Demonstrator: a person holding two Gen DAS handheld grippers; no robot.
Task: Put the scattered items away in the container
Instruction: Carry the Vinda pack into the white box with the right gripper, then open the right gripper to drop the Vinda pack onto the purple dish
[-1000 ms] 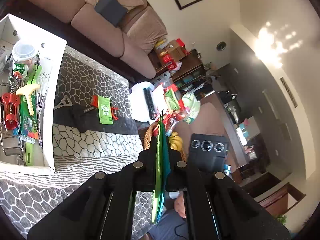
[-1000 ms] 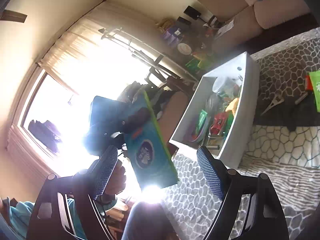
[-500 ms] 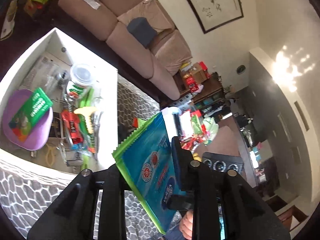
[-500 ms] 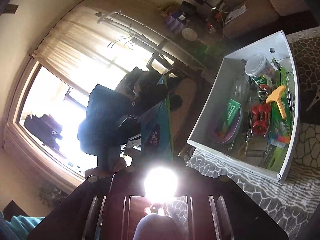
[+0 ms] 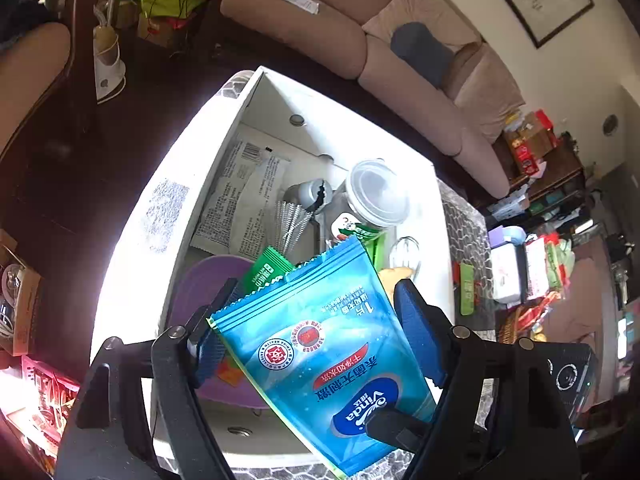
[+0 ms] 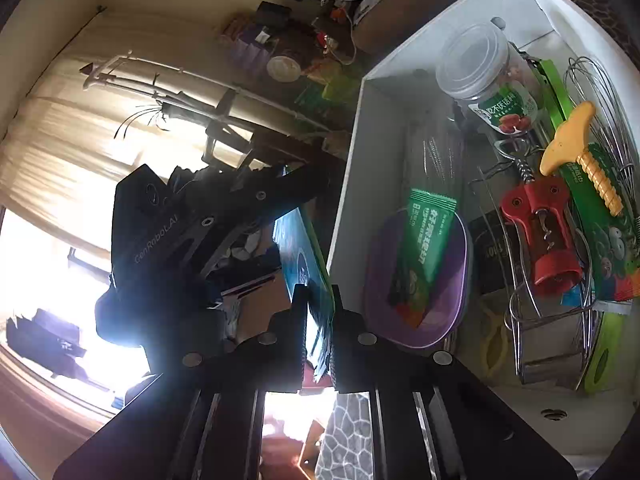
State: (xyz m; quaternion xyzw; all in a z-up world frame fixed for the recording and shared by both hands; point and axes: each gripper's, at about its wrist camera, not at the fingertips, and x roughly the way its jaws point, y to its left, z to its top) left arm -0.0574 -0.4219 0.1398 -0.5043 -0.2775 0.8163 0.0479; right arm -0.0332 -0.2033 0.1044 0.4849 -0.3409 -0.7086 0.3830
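Handover mid-air: right gripper [image 6: 320, 320] is pinched tight on the edge of the blue wipes pouch [image 5: 320, 344], having just closed on it. Left gripper [image 5: 316, 332] jaws have just been opening and now stand spread with the pouch between them, pads off it. Pouch hangs over the near rim of the white box [image 5: 132, 280], not in yet. Already inside: jar [image 6: 488, 80], red corkscrew [image 6: 540, 236], whisk, purple dish, green sachet. Left: drop the pouch; a green packet [image 5: 466, 294] still lies outside on the table.
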